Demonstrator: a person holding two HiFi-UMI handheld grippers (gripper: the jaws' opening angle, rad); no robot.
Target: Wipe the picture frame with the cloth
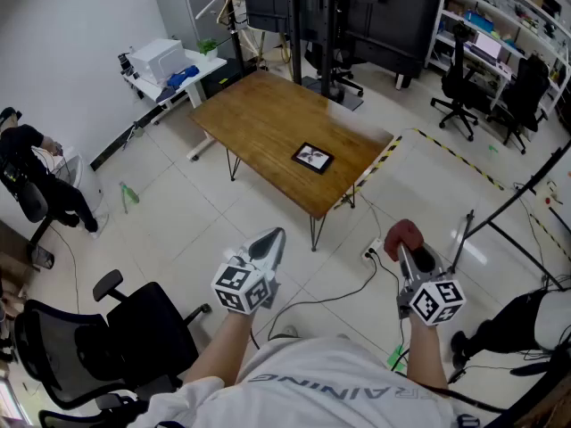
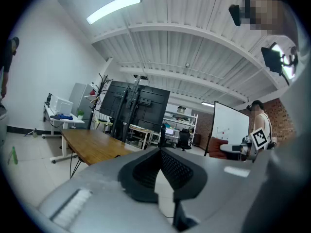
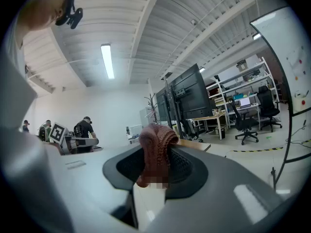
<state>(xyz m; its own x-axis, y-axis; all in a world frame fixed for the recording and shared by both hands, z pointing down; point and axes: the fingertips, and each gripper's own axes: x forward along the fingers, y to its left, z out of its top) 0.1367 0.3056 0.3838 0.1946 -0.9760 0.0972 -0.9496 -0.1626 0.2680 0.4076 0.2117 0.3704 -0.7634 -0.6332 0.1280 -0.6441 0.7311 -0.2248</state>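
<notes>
A black picture frame [image 1: 312, 158] lies flat on the wooden table [image 1: 268, 127], near its right end. My right gripper [image 1: 403, 236] is shut on a dark red knitted cloth [image 3: 155, 152], which bulges out between its jaws and shows as a red lump [image 1: 404, 235] in the head view. My left gripper [image 1: 270, 241] is shut with nothing in it; its jaws meet at the tips [image 2: 159, 151]. Both grippers hang over the floor, well short of the table.
A black office chair [image 1: 98, 346] stands at lower left. Cables run over the floor below the table. Yellow-black tape [image 1: 455, 154] marks the floor at right. A white desk [image 1: 169, 74] with a printer stands behind the table; tripod legs [image 1: 500, 212] are at right.
</notes>
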